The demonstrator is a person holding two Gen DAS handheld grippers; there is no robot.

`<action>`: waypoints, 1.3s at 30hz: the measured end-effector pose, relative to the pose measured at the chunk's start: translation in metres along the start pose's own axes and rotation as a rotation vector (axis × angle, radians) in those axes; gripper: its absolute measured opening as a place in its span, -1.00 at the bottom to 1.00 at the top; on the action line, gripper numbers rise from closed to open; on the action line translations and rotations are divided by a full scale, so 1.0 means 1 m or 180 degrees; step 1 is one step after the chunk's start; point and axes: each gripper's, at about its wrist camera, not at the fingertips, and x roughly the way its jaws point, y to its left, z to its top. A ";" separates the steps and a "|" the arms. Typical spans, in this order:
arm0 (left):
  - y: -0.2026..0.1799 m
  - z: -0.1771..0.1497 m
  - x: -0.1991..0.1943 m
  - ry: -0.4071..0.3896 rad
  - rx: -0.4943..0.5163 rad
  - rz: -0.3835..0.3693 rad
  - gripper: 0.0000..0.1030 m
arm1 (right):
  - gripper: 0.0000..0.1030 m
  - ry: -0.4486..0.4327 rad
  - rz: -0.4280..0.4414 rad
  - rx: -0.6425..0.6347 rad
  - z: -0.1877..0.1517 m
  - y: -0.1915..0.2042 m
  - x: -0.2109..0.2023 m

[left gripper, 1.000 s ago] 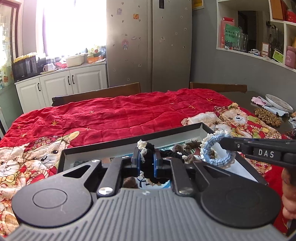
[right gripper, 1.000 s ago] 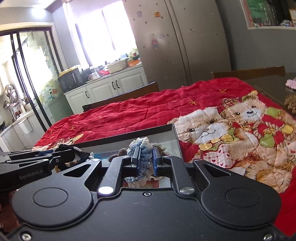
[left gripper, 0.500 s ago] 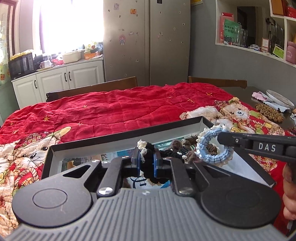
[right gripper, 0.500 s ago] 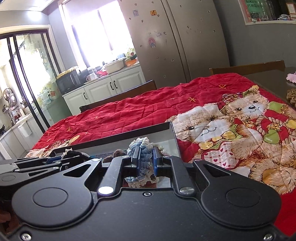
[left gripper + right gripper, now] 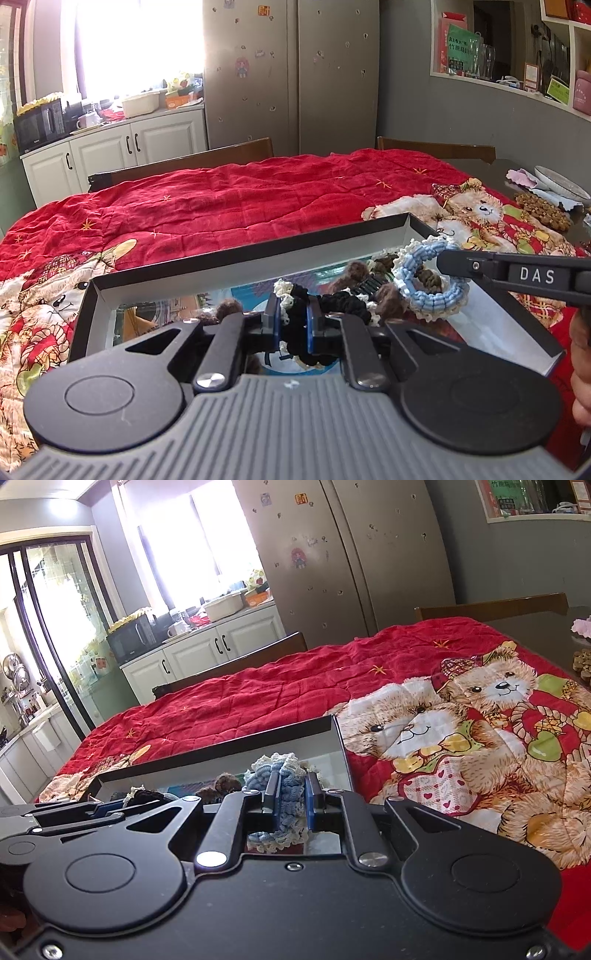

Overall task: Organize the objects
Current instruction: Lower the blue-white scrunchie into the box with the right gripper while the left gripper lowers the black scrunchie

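A black scrunchie was clamped between the jaws of the left gripper, above the open box. A blue scrunchie was likewise pinched by the right gripper over the box's right end. Both were judged light, soft and springy, unlikely to break, and best gripped across the bunched fabric band, where slipping seemed least likely.

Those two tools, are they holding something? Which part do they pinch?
Yes. The left tool pinches the black scrunchie across its band. The right tool pinches the blue scrunchie across its band, both over the box.
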 end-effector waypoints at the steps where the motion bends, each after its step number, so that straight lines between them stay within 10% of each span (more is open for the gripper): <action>1: -0.001 -0.001 0.000 0.0008 0.0008 0.0007 -0.69 | -0.76 0.0008 -0.0008 -0.0006 0.000 0.000 0.001; 39: -0.001 -0.005 0.010 0.0186 0.0091 0.0147 -0.68 | -0.75 0.0167 -0.0089 -0.0097 -0.005 -0.001 0.016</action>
